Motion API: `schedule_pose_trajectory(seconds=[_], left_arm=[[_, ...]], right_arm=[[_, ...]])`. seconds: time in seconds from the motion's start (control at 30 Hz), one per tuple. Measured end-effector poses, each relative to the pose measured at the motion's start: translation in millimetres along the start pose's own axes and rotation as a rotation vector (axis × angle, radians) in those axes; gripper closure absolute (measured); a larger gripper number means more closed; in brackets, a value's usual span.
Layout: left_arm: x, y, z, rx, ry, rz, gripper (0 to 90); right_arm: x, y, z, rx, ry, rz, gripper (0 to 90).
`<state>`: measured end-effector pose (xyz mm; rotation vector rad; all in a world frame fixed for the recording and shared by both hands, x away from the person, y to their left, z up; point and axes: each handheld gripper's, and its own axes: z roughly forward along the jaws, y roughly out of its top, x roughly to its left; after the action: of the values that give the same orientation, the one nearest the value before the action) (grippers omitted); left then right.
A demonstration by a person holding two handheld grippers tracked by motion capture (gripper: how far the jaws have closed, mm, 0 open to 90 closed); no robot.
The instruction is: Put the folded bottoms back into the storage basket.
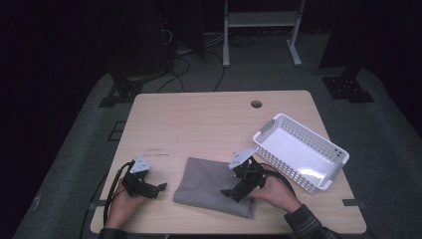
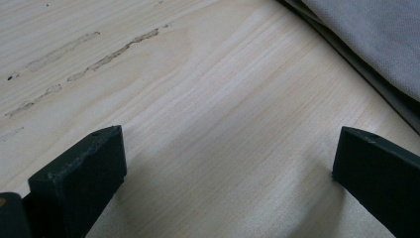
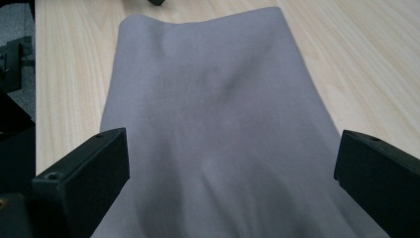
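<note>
Wooden table (image 1: 199, 124), grey cloth (image 1: 209, 185), dark room

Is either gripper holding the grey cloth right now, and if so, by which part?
Nothing is held. The right gripper hangs jaws open over the grey cloth; the left gripper is open over bare table.

In the high view we find the table (image 1: 199, 119) filling the middle of the frame. The cloth (image 1: 209, 186) lies flat on it at lower centre, near the bottom edge. The basket (image 1: 268, 130) stands on the table to the right of the cloth, at centre right. The left tongs (image 1: 158, 189) sit at lower left, just left of the cloth and apart from it. The right tongs (image 1: 230, 193) rest over the cloth's right part, between cloth and basket. A hole (image 1: 256, 104) lies in the table above the basket, toward upper centre.
</note>
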<state>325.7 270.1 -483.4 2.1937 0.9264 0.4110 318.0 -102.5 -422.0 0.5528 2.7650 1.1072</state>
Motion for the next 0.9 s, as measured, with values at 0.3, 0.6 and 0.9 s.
schedule_pose_trajectory(seconds=[0.3,0.6,0.9], left_arm=[[0.0,0.0,0.0,0.000,0.000,0.000,0.0],[-0.1,0.0,0.0,0.000,0.000,0.000,0.0],[-0.2,-0.1,0.0,0.000,0.000,-0.002,0.0]], right_arm=[[14.6,-0.9,17.4,0.033,0.036,-0.029,0.3],[26.8,-6.3,42.0,0.088,0.043,-0.047,0.0],[36.1,-9.5,56.1,0.155,-0.024,-0.088,0.0]])
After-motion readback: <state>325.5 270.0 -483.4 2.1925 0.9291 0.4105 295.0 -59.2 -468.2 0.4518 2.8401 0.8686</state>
